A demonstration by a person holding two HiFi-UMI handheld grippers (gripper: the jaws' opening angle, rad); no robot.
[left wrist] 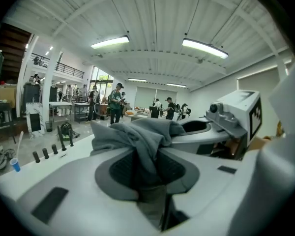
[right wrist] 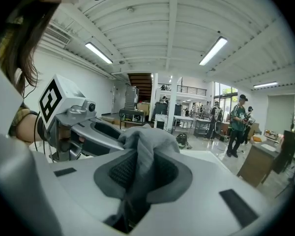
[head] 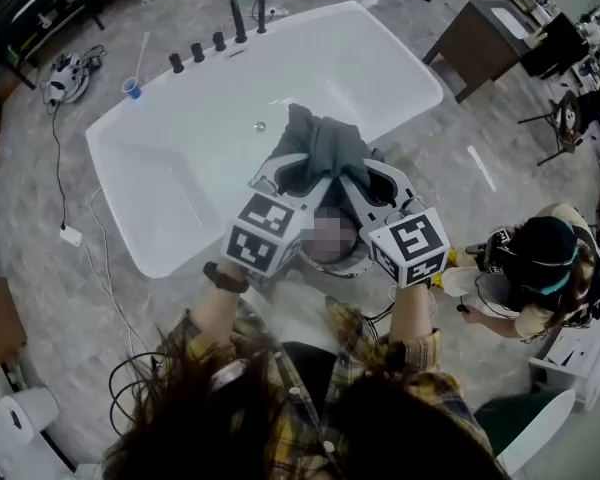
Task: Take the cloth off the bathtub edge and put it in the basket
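Head view: cloth (head: 325,148) over bathtub (head: 180,158), blue cup (head: 131,88) beside rim

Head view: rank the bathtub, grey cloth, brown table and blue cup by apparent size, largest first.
1. bathtub
2. grey cloth and brown table: they look about alike. The cloth is held nearer the camera, so they are not ranked.
3. blue cup

Cloth (head: 325,144) lower part hidden behind left gripper (head: 292,168), right gripper (head: 376,176); bathtub (head: 180,168) near rim covered there.
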